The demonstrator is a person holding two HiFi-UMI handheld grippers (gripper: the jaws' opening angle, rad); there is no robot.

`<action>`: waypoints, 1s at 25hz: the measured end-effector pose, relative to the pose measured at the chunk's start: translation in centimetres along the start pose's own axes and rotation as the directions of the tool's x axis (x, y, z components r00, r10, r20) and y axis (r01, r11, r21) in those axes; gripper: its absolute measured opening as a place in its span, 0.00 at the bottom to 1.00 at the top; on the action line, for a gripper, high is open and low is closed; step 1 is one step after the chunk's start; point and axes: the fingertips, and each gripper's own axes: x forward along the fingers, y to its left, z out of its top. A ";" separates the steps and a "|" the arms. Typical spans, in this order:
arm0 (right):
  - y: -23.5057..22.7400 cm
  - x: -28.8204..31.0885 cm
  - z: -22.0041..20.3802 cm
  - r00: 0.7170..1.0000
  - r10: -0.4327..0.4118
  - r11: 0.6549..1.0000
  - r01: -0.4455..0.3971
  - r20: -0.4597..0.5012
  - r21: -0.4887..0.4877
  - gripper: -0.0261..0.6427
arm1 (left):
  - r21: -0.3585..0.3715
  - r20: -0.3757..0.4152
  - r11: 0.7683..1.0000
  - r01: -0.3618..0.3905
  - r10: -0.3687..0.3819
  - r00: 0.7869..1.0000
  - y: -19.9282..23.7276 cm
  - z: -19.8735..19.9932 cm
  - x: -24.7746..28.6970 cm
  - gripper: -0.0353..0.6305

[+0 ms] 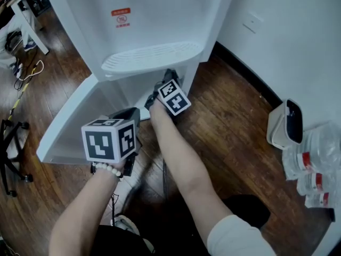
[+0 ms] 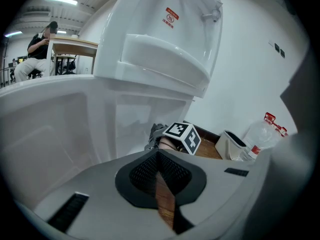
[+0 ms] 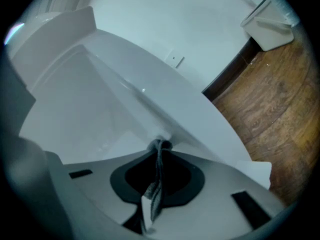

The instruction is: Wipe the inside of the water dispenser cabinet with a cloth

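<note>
Cloth [image 3: 154, 193] is what I have to mind here: grey, thin and limp, it sits nipped between the jaws of my right gripper [image 3: 160, 151], running back along them in a narrow fold, with only a small bunched tuft poking out past the tips. That tuft is touching or just short of the white inner wall of the water dispenser cabinet [image 3: 90, 104], straight ahead of the jaws, near an inside edge where two panels meet; I cannot say for certain that it is pressed on.

I judge the cloth to weigh next to nothing and to have no stiffness of its own, so it will go only where the jaw tips push it. With so little of it proud of the tips, the hard jaws could scrape the panel instead of wiping it. A hold further back from the cloth's end, leaving more of it loose in front, would give a softer, broader pad. The wall looks smooth and rigid, probably slick, so the cloth should glide rather than drag.

My left gripper [image 2: 157, 155] hangs behind and to the side of the right one, outside the cabinet, jaws drawn together on nothing, only a sliver of wooden floor [image 2: 165, 204] showing between them.
</note>
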 end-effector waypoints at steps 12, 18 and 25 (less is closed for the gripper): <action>6.9 -4.6 6.7 0.974 0.174 0.983 -0.181 0.146 0.030 0.09 | 0.018 0.033 1.000 0.000 0.000 0.999 -0.9 1.1 -0.2 0.05; 5.8 -6.2 6.9 0.970 0.189 0.972 -0.207 0.154 0.110 0.09 | 0.023 0.030 1.000 -0.013 0.013 0.999 -0.5 1.0 0.3 0.05; 0.7 -5.1 3.4 0.990 0.115 0.982 -0.125 0.076 0.142 0.09 | 0.020 0.021 1.000 -0.019 0.018 1.000 -0.6 0.7 1.1 0.05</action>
